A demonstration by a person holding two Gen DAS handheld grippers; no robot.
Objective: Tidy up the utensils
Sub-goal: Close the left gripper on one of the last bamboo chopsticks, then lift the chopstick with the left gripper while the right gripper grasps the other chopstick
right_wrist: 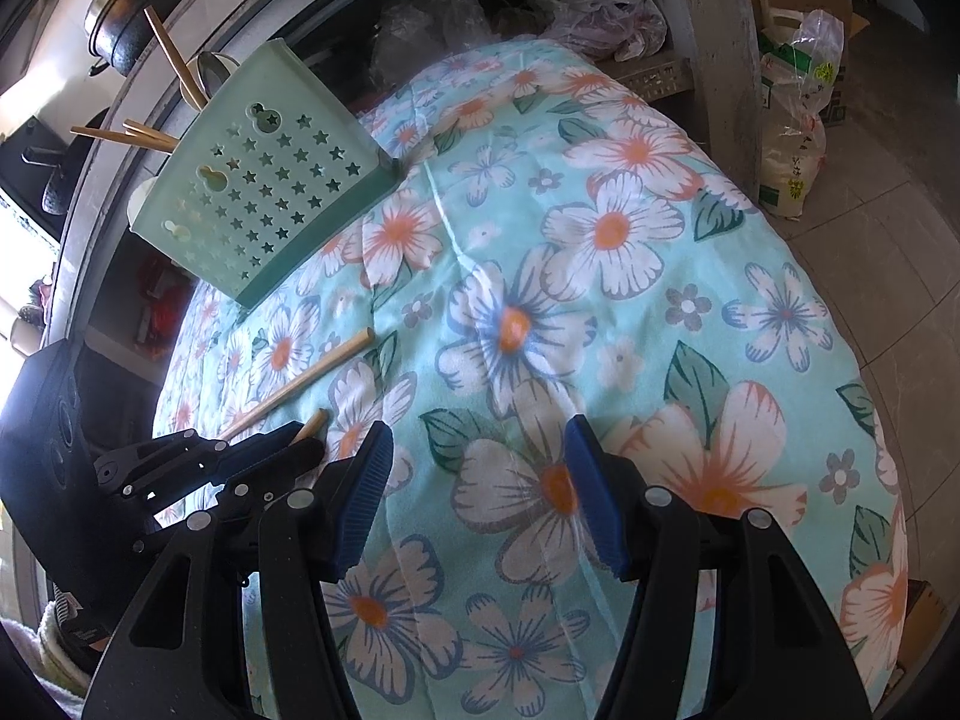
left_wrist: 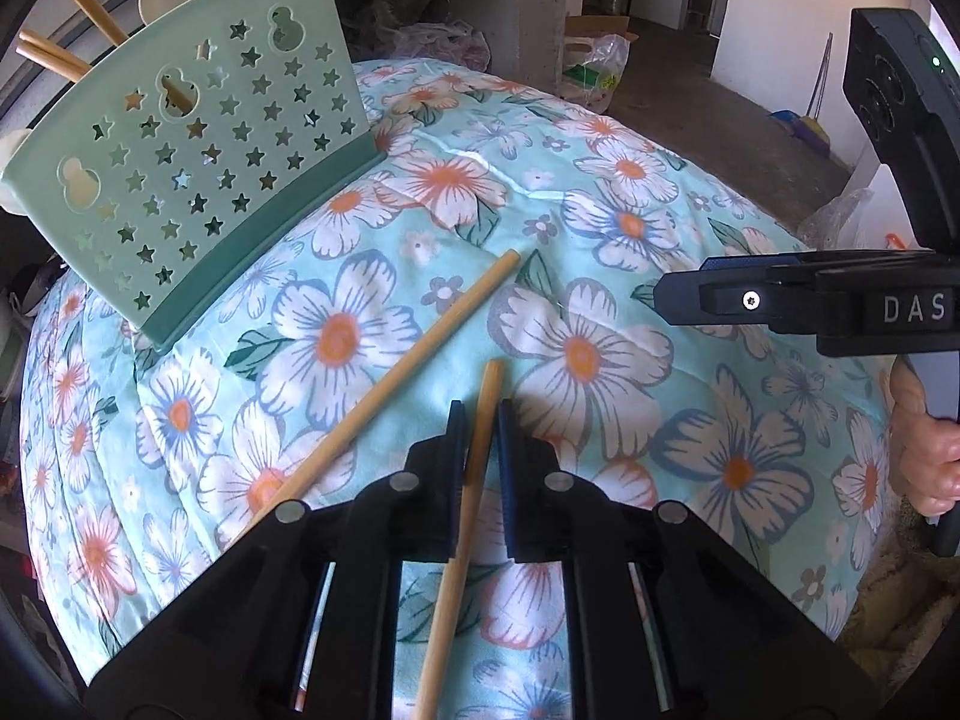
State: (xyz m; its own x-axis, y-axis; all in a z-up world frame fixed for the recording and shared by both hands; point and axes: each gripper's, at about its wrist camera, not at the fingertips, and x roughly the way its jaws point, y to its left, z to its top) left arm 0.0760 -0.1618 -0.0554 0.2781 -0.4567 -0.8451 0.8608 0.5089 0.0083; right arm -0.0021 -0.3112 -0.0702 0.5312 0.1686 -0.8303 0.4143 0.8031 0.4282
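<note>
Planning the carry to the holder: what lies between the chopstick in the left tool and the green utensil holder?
One loose chopstick lies on the floral cloth between them, seen in both wrist views.

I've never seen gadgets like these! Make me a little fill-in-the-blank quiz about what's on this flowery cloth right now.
1. The left gripper is closed on a wooden ____.
2. The right gripper has its jaws ____, with nothing between them.
3. The green holder has cut-out holes shaped mostly like ____.
4. A second chopstick lies loose on the ____ cloth.

Missing words: chopstick; open; stars; floral
</note>
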